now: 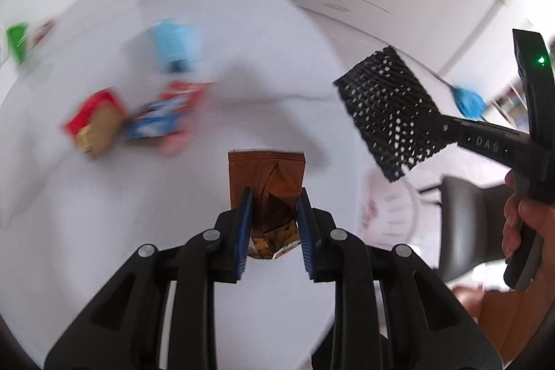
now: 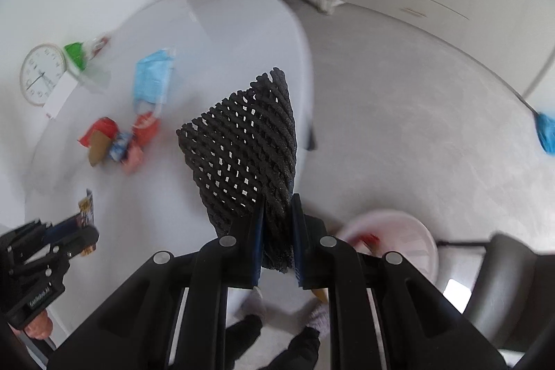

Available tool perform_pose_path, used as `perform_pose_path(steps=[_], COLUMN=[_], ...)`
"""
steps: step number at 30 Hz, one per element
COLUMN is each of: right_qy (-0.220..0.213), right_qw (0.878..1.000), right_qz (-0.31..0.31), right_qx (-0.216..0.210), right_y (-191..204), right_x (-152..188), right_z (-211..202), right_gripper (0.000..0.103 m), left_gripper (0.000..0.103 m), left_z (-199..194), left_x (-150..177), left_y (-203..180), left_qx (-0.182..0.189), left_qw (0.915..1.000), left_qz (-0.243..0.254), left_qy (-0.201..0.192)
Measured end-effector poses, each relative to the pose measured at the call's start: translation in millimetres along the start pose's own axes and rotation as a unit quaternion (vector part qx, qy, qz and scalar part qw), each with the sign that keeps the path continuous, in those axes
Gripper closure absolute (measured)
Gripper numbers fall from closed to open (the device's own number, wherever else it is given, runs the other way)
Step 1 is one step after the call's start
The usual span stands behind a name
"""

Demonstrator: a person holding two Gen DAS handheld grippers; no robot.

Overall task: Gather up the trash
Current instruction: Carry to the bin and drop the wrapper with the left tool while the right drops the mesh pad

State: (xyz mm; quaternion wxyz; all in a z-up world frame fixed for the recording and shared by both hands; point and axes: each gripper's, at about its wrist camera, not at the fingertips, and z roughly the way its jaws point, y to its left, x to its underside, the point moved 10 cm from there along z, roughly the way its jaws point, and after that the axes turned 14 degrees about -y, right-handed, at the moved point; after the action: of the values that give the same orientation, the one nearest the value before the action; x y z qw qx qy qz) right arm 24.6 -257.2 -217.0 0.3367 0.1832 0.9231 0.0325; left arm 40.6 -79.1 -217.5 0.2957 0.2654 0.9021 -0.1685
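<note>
White tabletop spreads round and glossy under the left gripper, its curved far edge running from upper left across to the right, where it drops to pale grey floor. In the right wrist view the same table edge curves down just behind the black foam mesh, so the right gripper hangs at or just past the rim, with wide bare floor beyond. A pink bin sits on the floor below and to the right of it, close to a grey chair.

The left gripper's blue-padded jaws are closed on a brown snack wrapper, which stands up between them, its serrated top edge pointing away from the camera. The right gripper's jaws are pinched on the lower end of the black foam mesh, which fans out above them.

More litter lies on the table, well apart from both tools: a blue face mask, a red and tan packet, a blue and red wrapper touching or just beside it, and something green near a white wall clock by the far left rim. All are blurred. The near table surface around the left gripper is bare.
</note>
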Motion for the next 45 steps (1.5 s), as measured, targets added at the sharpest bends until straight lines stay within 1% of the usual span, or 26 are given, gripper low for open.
perform_pose_path(steps=[3, 5, 7, 8, 9, 11, 14, 15, 17, 18, 19, 20, 22, 23, 25, 29, 35, 40, 43, 44, 45], right_qy=[0.005, 0.008, 0.012, 0.013, 0.014, 0.014, 0.014, 0.014, 0.014, 0.015, 0.014, 0.014, 0.015, 0.016, 0.016, 0.019, 0.027, 0.043, 0.054, 0.058, 0.06], right_qw=[0.999, 0.998, 0.997, 0.996, 0.995, 0.993, 0.991, 0.99, 0.99, 0.99, 0.989, 0.989, 0.989, 0.989, 0.989, 0.989, 0.99, 0.99, 0.991, 0.991, 0.991], right_qz=[0.015, 0.029, 0.039, 0.042, 0.045, 0.058, 0.066, 0.067, 0.073, 0.075, 0.077, 0.078, 0.081, 0.082, 0.085, 0.086, 0.085, 0.088, 0.084, 0.082, 0.081], right_qx=[0.038, 0.052, 0.072, 0.082, 0.09, 0.1, 0.115, 0.119, 0.122, 0.123, 0.123, 0.124, 0.124, 0.123, 0.121, 0.117, 0.11, 0.101, 0.093, 0.092, 0.09], right_y=[-48, -71, -98, -109, -119, -139, -165, -171, -184, -189, -194, -199, -208, -211, -217, -223, -220, -214, -207, -204, -202], right_x=[27, 42, 59, 65, 71, 81, 92, 95, 98, 99, 101, 101, 102, 103, 105, 108, 115, 125, 131, 133, 134], right_z=[-29, -42, -56, -61, -66, -75, -84, -85, -89, -90, -90, -90, -89, -88, -87, -86, -78, -57, -40, -36, -31], right_gripper=[0.088, 0.088, 0.088, 0.088, 0.088, 0.088, 0.088, 0.088, 0.088, 0.088, 0.087, 0.087, 0.087, 0.087, 0.087, 0.086, 0.085, 0.085, 0.077, 0.069, 0.059], left_gripper=[0.078, 0.078, 0.078, 0.078, 0.078, 0.078, 0.078, 0.076, 0.069, 0.06, 0.054, 0.051, 0.039, 0.037, 0.029, 0.022, 0.016, 0.01, 0.008, 0.008, 0.008], left_z=[7, 14, 24, 28, 34, 47, 65, 68, 78, 82, 85, 88, 91, 92, 92, 89, 75, 58, 50, 47, 45], left_x=[6, 10, 16, 19, 22, 28, 37, 40, 44, 47, 49, 50, 54, 55, 55, 52, 42, 29, 25, 25, 24], left_y=[-58, -91, -134, -145, -165, -196, -233, -243, -258, -265, -270, -274, -282, -285, -286, -290, -268, -253, -243, -239, -235], left_qx=[0.041, 0.063, 0.097, 0.105, 0.121, 0.134, 0.147, 0.149, 0.15, 0.149, 0.146, 0.143, 0.136, 0.135, 0.132, 0.127, 0.122, 0.109, 0.101, 0.097, 0.092], left_qw=[0.9984, 0.996, 0.9914, 0.99, 0.987, 0.9827, 0.9768, 0.9755, 0.9737, 0.9731, 0.9732, 0.9733, 0.9732, 0.9733, 0.9741, 0.9761, 0.9793, 0.9852, 0.987, 0.9876, 0.9884], left_qz=[0.037, 0.059, 0.078, 0.082, 0.09, 0.108, 0.132, 0.137, 0.144, 0.146, 0.147, 0.149, 0.153, 0.153, 0.152, 0.146, 0.136, 0.112, 0.109, 0.108, 0.107], left_qy=[0.012, 0.023, 0.039, 0.045, 0.055, 0.067, 0.083, 0.086, 0.094, 0.099, 0.1, 0.101, 0.104, 0.105, 0.104, 0.099, 0.087, 0.07, 0.062, 0.059, 0.057])
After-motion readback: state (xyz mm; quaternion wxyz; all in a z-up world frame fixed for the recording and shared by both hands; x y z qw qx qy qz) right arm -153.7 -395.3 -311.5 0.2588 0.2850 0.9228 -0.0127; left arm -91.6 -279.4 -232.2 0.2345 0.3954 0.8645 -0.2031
